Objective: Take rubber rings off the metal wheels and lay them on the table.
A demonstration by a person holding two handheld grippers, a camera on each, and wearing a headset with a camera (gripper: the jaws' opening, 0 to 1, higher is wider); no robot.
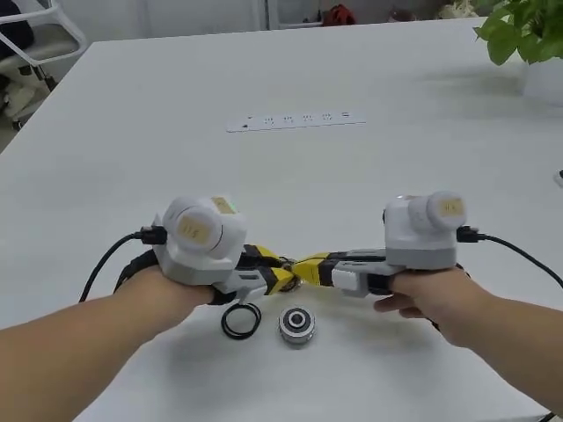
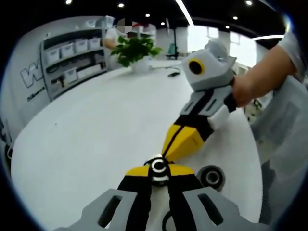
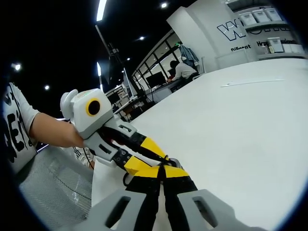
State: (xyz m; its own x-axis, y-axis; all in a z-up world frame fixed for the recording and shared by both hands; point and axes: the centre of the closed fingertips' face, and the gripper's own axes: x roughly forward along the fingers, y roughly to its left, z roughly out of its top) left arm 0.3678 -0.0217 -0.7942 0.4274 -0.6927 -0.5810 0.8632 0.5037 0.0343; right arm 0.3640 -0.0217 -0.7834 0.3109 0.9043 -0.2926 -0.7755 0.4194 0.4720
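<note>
A left hand [image 1: 167, 294] near the desk's [image 1: 132, 158] near edge holds the left tongs [image 1: 283, 276], which point toward the middle of that edge. In the left gripper view their jaws are drawn narrow, and the yellow tips clamp a small held wheel [image 2: 158, 167] just above the desk. Just in front of them, closer to the near edge, a black rubber ring [image 1: 224, 320] lies flat on the desk. Just beside it on the right, and not touching it, a loose wheel [image 1: 297, 323] lies on its side with its metal hub facing up. This wheel also shows in the left gripper view, to the right of the jaws [image 2: 211, 177]. The right tongs [image 1: 311, 268], held in the right hand [image 1: 435, 294], come in from the right and meet the left tongs tip to tip at the held wheel. In the right gripper view their jaws are also narrow, with the yellow tips together against the wheel. I cannot tell whether they pinch the wheel's rubber or only touch it. A white power strip [image 1: 295, 120] lies in the middle of the desk, well apart from the work, and a green plant [image 1: 519, 31] stands at the far right corner.
</note>
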